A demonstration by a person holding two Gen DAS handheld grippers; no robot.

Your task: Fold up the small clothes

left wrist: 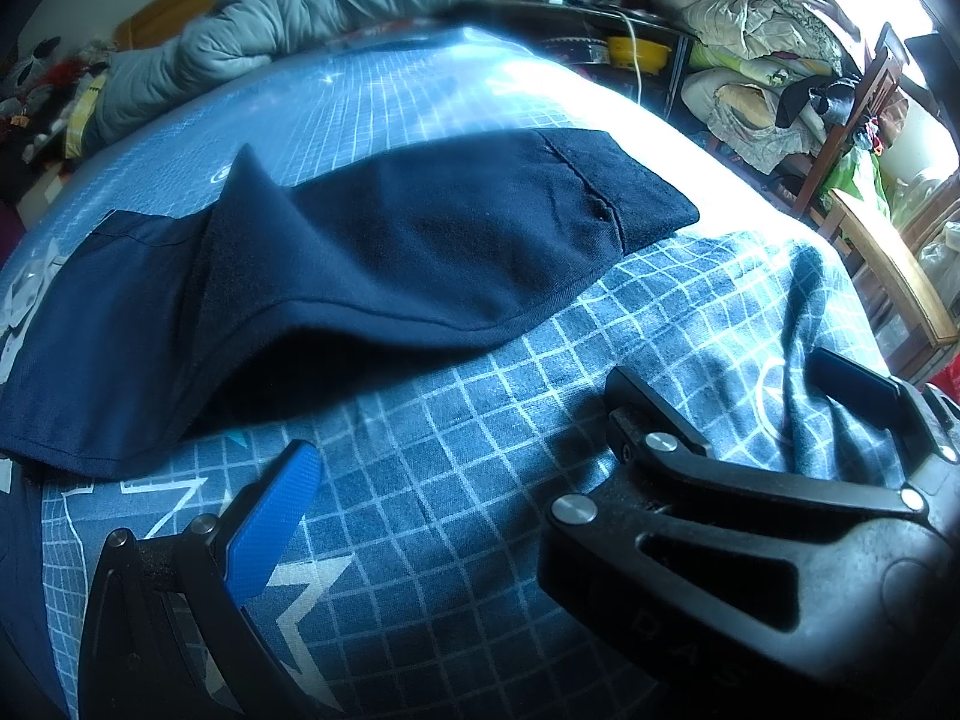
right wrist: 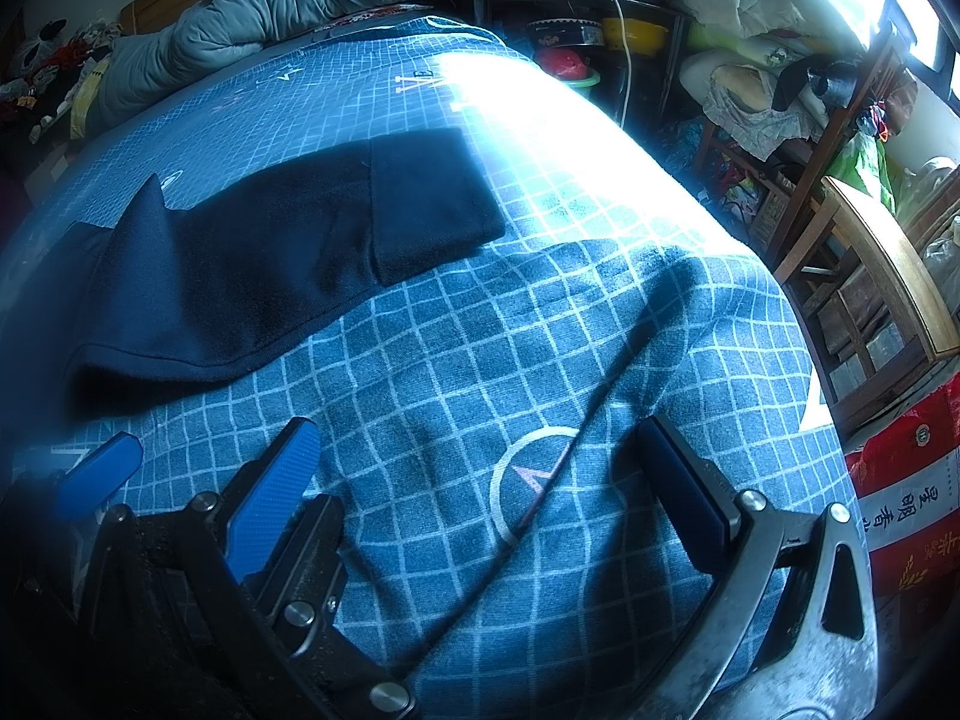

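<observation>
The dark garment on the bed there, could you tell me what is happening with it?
A person is folding small clothes with two handheld claws. The navy garment lies partly folded on the blue grid-patterned bedspread, one corner sticking up. The left claw and the right claw both hover open over bare bedspread in front of it, holding nothing.

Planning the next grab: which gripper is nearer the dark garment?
Left. The left gripper hovers just beside the dark garment, at its near hem; the right gripper sits farther right over the checked bedsheet.
</observation>
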